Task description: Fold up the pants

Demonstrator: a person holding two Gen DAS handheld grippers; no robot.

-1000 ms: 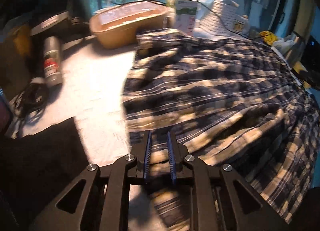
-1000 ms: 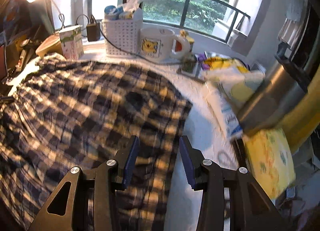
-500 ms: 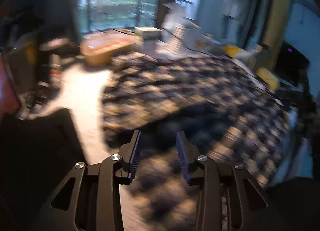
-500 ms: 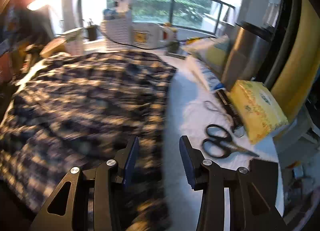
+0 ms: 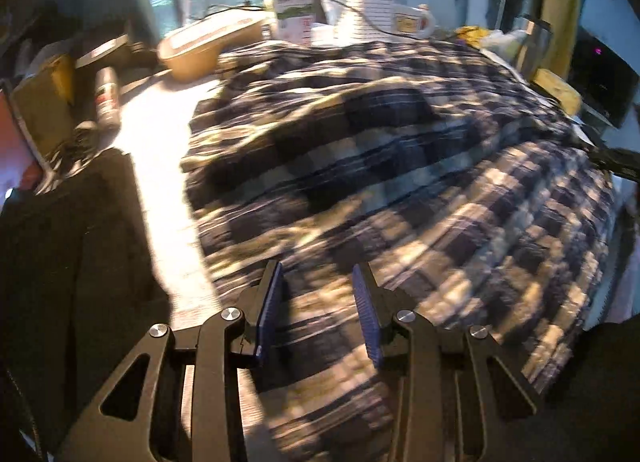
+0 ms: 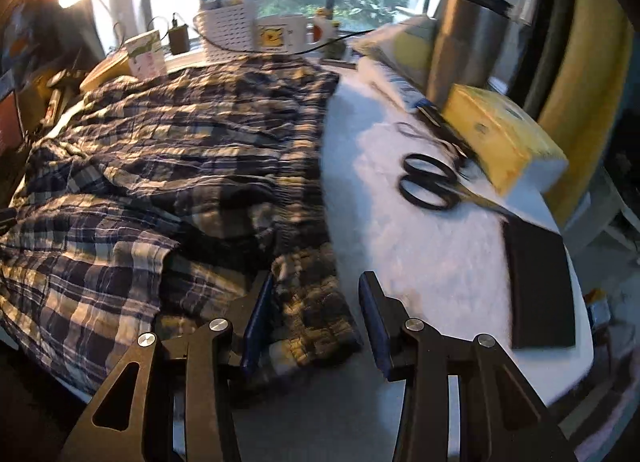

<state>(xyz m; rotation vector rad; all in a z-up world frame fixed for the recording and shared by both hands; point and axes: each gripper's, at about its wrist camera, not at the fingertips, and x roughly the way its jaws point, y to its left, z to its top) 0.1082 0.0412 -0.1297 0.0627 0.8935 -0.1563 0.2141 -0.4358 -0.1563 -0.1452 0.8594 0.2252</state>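
Left wrist view: the left gripper (image 5: pixel 318 304) hangs over the near edge of the pants (image 5: pixel 400 166), its jaws apart with plaid cloth seen between them but not pinched. A second ago the same jaws stood almost together on a fold of that cloth; they have since let it go and drawn back, so more of the pants now lies in sight. The pants are spread rumpled across the white table (image 5: pixel 160 134), a dark shadow lying over their middle. Past them stand a tan basin (image 5: pixel 208 42), a spray can (image 5: pixel 107 96) at the left, a carton (image 5: pixel 294 20), a white basket (image 5: pixel 366 12) and a mug (image 5: pixel 412 22).

Right wrist view: the right gripper (image 6: pixel 316 316) has its jaws apart as well, as wide as a second ago, with the pants' near right corner (image 6: pixel 312 314) lying between them, untouched as far as can be seen. Earlier this gripper was farther in over the cloth; it has since pulled back toward the table's near edge.

Only this view shows the bare table right of the pants, with black scissors (image 6: pixel 430 182), a yellow tissue pack (image 6: pixel 504 138), a steel tumbler (image 6: pixel 464 50) and a flat black slab (image 6: pixel 540 282). Only the left view shows the spray can and a dark cloth (image 5: pixel 68 262) at the near left.
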